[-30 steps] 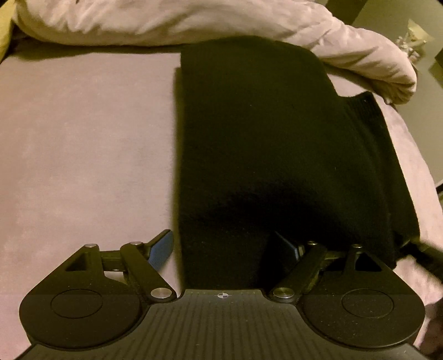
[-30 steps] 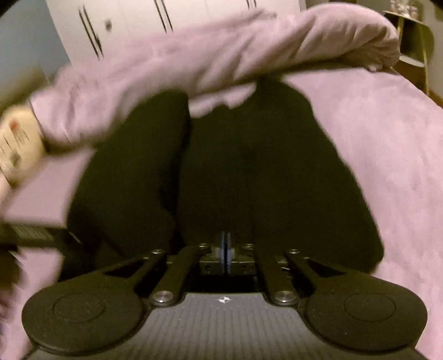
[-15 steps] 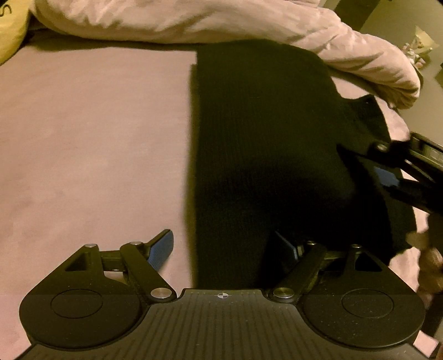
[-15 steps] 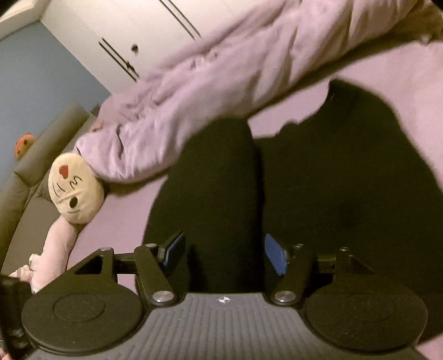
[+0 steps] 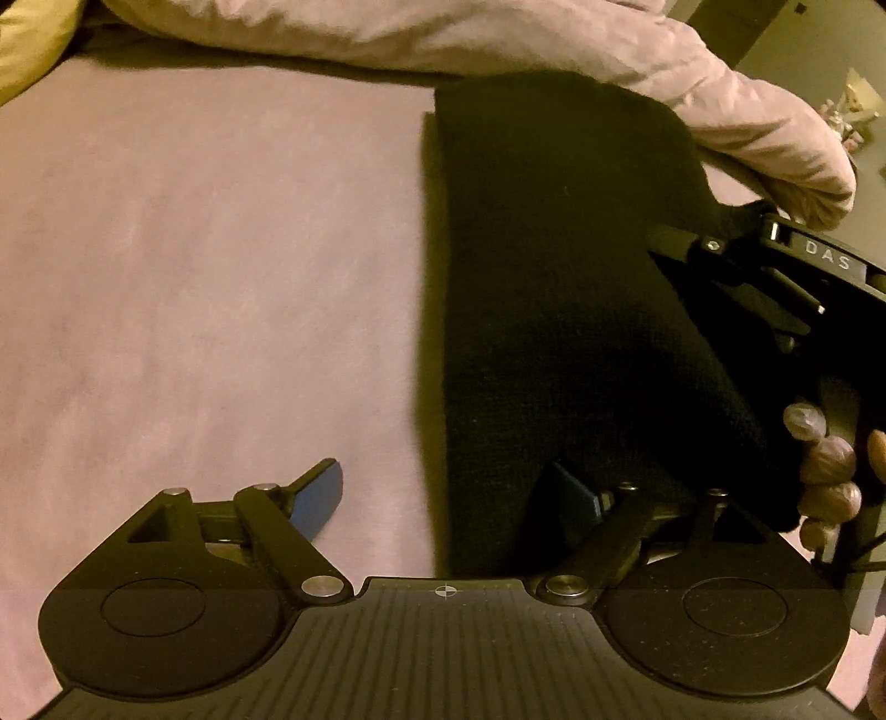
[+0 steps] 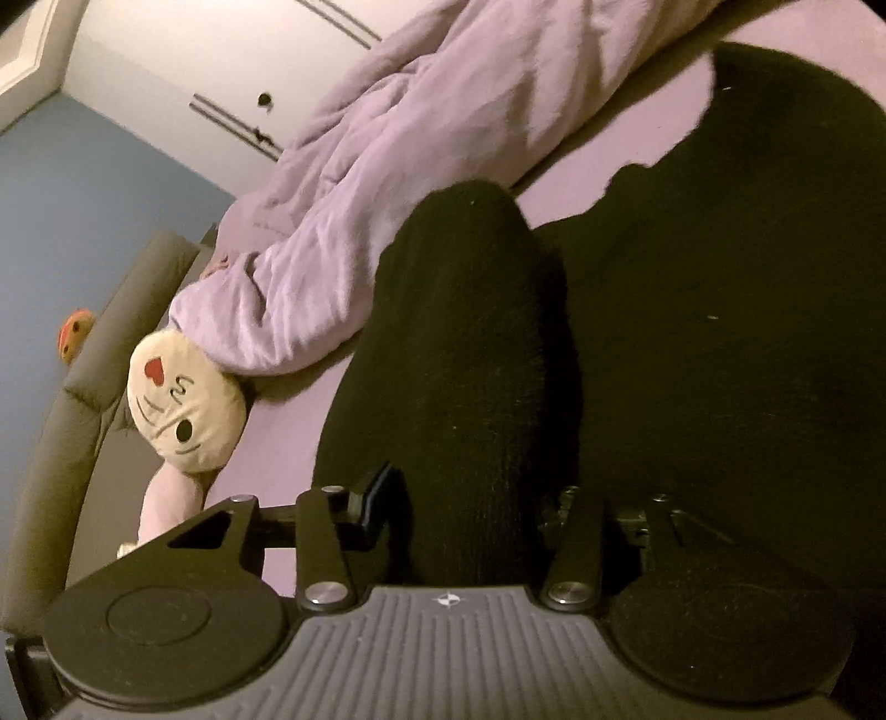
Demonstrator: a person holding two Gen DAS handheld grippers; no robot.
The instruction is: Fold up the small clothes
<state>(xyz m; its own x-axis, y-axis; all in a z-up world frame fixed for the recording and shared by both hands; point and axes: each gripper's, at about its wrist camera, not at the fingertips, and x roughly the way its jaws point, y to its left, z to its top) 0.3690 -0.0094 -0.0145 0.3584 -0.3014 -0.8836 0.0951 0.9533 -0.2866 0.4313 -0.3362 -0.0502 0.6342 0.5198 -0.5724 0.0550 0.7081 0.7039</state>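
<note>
Black knit garment (image 5: 559,310) on a pale lilac sheet (image 5: 210,288), lilac duvet (image 6: 398,166), cream plush face (image 6: 185,404) with red heart and black features, blue wall (image 6: 83,210), possibly yellow pillow (image 5: 27,44), black grippers with blue pads (image 5: 318,490).

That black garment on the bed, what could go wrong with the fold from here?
The black garment is dark on dark tools, so its edges are hard to see. The right tool is open around a raised fold; closing may catch several layers. The left tool straddles only the near edge, so the fabric may slide on the smooth sheet.
</note>
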